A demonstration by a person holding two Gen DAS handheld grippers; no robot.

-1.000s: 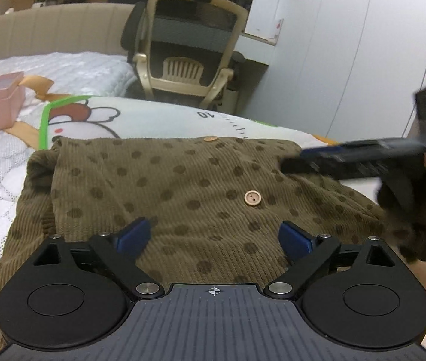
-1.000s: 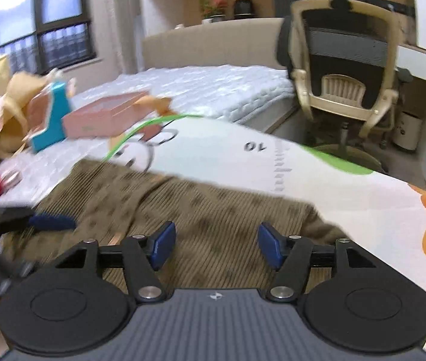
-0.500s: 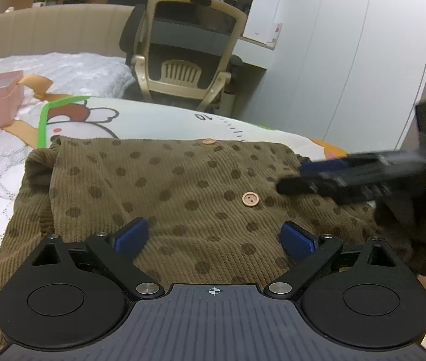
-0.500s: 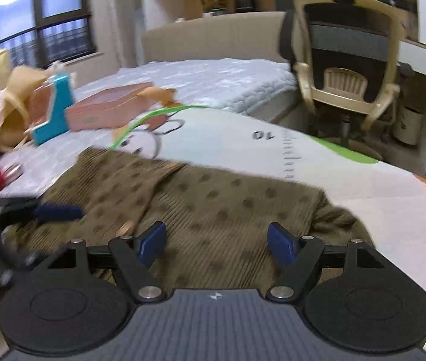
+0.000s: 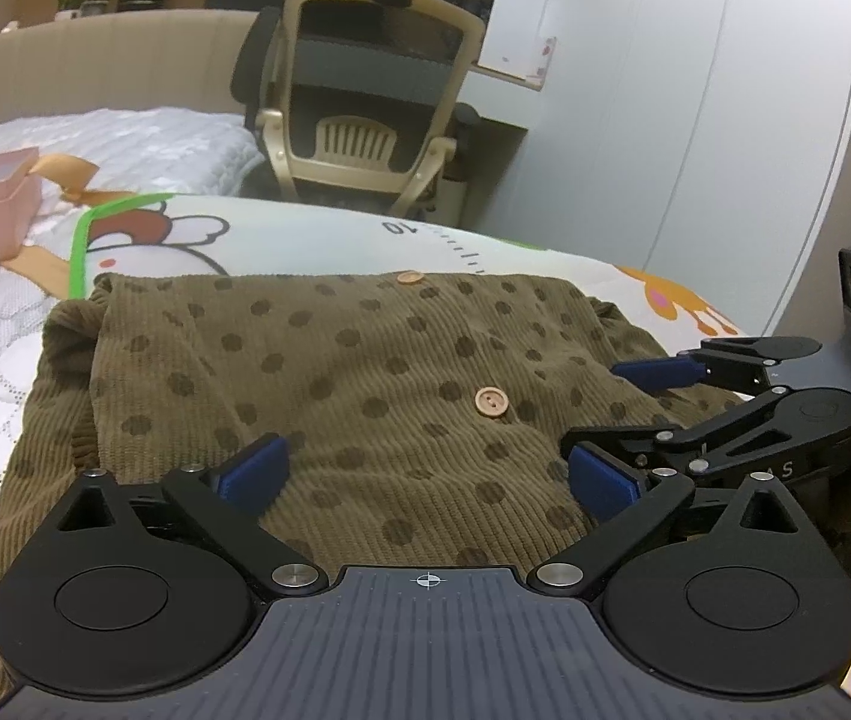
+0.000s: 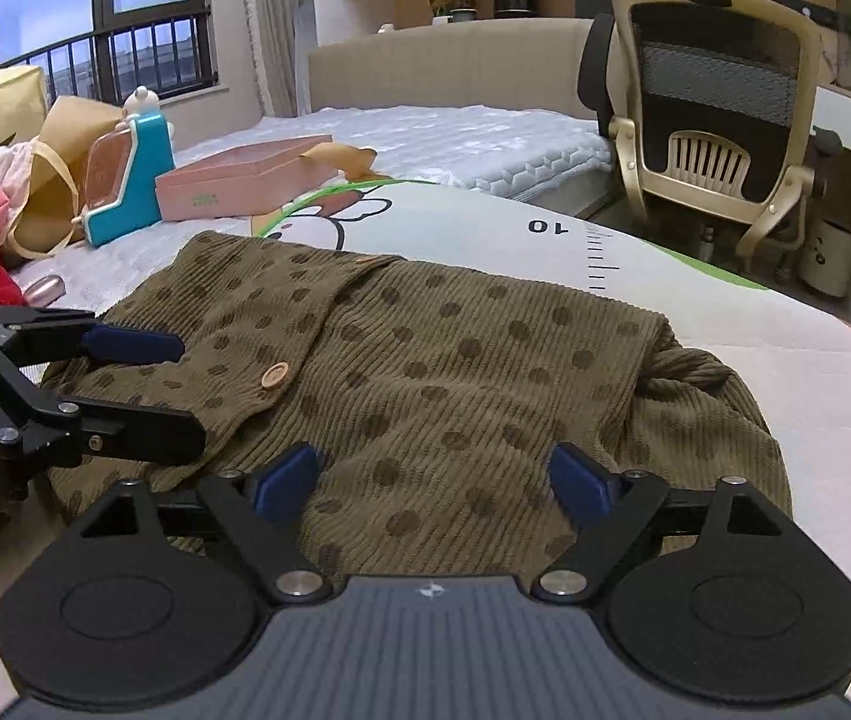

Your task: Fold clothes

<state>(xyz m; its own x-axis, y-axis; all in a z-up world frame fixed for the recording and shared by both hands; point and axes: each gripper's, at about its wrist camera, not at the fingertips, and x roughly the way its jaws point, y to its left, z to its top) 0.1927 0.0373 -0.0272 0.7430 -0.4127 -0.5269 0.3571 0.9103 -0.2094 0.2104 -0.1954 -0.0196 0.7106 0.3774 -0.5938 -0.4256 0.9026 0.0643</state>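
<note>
The brown dotted cardigan [image 5: 365,396] lies spread on a printed mat [image 5: 317,234] on the bed, already gathered into a rough rectangle whose long side runs left to right across both wrist views, with bunched cloth at each end. The left gripper [image 5: 425,474] hangs low over the near edge, jaws wide apart and holding nothing, the cloth passing beneath and between its blue pads [image 5: 251,474]. The right gripper [image 6: 431,477] sits the same way over the near edge further to the right, jaws also wide and empty, and it shows in the left view coming in from the right side [image 5: 635,420]. The cardigan lies straight ahead of both sets of jaws, and its far edge by the upper button [image 5: 408,277] is well away from either. Each gripper is about equally near its own part of the near edge, so the likely next step, as I judge it, is for both to close on that edge and carry it forward over the middle button [image 5: 489,403]. The lumpy right end [image 6: 701,384] may slip out of line during such a fold.
</note>
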